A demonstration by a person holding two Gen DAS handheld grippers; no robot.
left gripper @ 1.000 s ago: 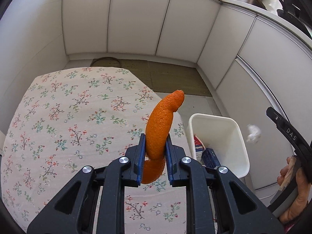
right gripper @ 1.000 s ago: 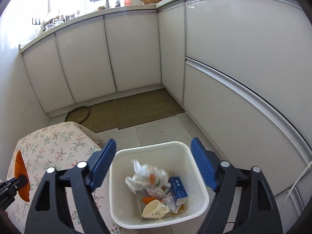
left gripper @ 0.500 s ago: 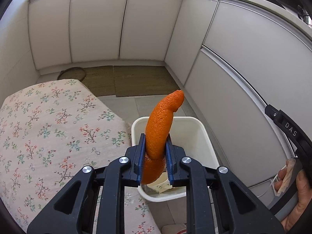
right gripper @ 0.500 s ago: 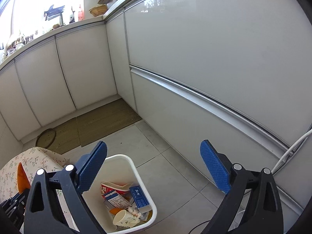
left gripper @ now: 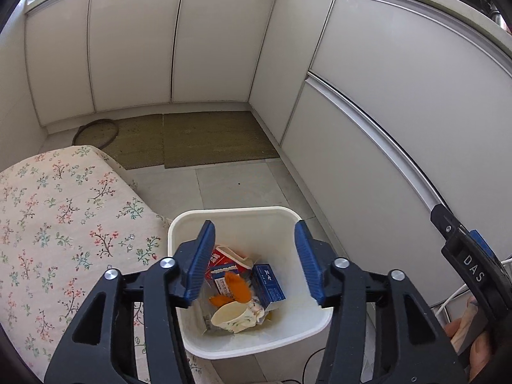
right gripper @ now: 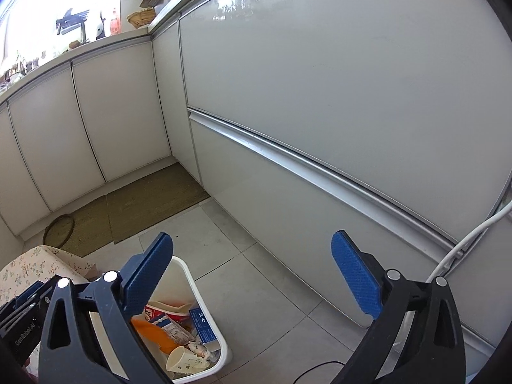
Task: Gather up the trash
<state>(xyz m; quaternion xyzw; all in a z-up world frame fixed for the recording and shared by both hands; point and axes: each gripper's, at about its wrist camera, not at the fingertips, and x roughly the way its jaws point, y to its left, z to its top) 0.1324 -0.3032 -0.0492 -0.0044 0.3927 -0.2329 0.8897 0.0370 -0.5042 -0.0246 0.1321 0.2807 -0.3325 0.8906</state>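
White cupboard doors (left gripper: 217, 41) run all around this kitchen corner, with brown mats (left gripper: 192, 140) on the grey tile floor. On the left is a table with a flowery cloth (left gripper: 57, 224). Just beside it, on the floor, stands a white bin (left gripper: 307, 326).

Over the bin hangs the left gripper (left gripper: 254, 264). Its blue jaws have just been opening, and nothing is between them. Below the gap, the orange peel (left gripper: 238, 289) is down inside the bin, on top of the other trash. Near it are a red and white carton (left gripper: 224, 260), a blue box (left gripper: 268, 283) and a paper cup (left gripper: 233, 316) on its side.

To the right of the bin, a hand (left gripper: 470, 332) holds the right gripper (right gripper: 251, 270). Its jaws have been opening too and stand very wide, with nothing held. In its own view it points at the bare floor by the cupboards, and the bin (right gripper: 204, 304) sits at the lower left. A white cable (right gripper: 464, 240) runs down the cupboard front on the far right.
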